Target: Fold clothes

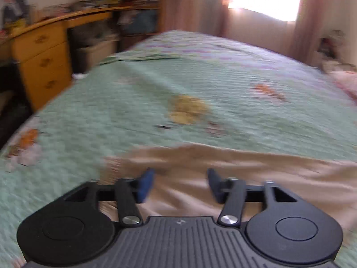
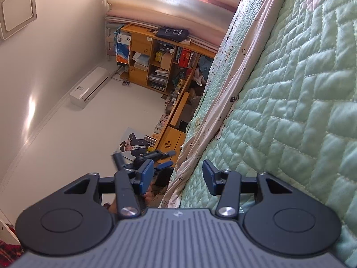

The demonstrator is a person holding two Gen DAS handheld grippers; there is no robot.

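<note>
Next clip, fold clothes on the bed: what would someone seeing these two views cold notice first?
The mint green quilted bedspread fills most of the left wrist view, with a pale pink garment spread across its near edge. The left gripper hangs open right over that cloth, holding nothing. The right wrist view is rolled sideways: the right gripper is open at the garment's hem, with the wooden shelves behind.

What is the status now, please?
Left gripper open, over pink garment. Right gripper open, empty, beside it. Garment flat on green quilt, unfolded. Nothing in the way.
</note>
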